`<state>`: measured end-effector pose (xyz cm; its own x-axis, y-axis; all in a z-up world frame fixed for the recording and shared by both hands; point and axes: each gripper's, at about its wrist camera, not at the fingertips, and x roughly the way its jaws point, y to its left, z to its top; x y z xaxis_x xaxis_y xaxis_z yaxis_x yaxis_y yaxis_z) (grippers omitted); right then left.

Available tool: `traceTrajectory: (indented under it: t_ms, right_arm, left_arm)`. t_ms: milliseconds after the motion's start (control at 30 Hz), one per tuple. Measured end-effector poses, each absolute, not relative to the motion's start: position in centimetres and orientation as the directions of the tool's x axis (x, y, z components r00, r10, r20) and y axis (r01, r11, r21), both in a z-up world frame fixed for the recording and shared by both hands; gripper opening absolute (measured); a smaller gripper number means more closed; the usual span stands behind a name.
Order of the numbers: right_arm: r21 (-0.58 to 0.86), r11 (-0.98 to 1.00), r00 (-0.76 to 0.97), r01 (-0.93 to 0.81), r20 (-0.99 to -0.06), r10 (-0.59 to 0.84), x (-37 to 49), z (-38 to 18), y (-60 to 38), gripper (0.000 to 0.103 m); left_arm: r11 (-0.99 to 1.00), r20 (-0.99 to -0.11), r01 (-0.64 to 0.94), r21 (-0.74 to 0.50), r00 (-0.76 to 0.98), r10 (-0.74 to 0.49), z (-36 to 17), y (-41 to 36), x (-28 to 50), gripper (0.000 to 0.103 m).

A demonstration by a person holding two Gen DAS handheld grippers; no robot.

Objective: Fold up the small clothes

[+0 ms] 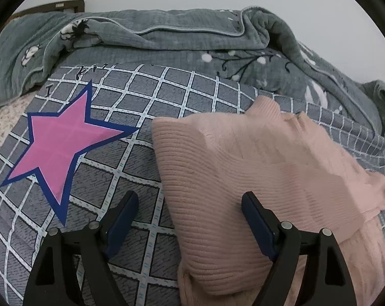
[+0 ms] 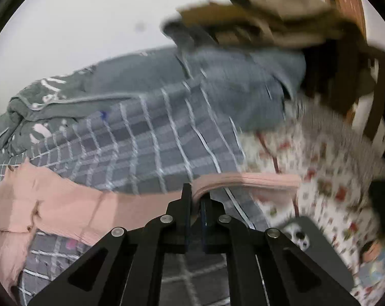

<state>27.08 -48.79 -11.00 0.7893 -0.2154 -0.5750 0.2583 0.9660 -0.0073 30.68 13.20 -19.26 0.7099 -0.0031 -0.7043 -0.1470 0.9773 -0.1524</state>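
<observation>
Folding is in its middle stage, I judge: the pink sweater [image 1: 243, 178] lies on the bed's checked sheet [image 1: 146, 97], just to the right of the pink star [image 1: 62, 142] printed on it, and one part is already doubled over the body. The right claw [image 2: 196, 199] is closed on a ribbed edge of the sweater and lifts it above the sheet. The left claw [image 1: 190, 204] is wide open and holds nothing; one finger is over the sweater. The knit looks soft, ribbed and wrinkled. Smoothing and a last fold seem to remain.
</observation>
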Motion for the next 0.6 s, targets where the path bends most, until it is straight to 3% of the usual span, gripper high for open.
traceTrajectory:
  t_ms: [167,333,600]
  right_arm:
    - [-0.077,0.982,0.859,0.171,-0.477,-0.187,27.3,-6.3,-41.2,0.006]
    - [-0.099,0.995,0.908,0.001,-0.417,-0.042,28.2,-2.5,-29.8,0.005]
    - [-0.137,0.912,0.833,-0.387,-0.475,0.283,28.8,-3.6,-7.5,0.005]
  left_arm:
    - [0.959,-0.683,-0.174,-0.224,0.73,-0.028,-18.8,14.4,29.8,0.085]
    - [0.941,-0.671,-0.183,-0.286,0.739,-0.06,-18.2,16.4,28.8,0.085]
    - [0.934,-0.693,-0.292,-0.208,0.718,0.071,-17.7,21.4,26.8,0.085]
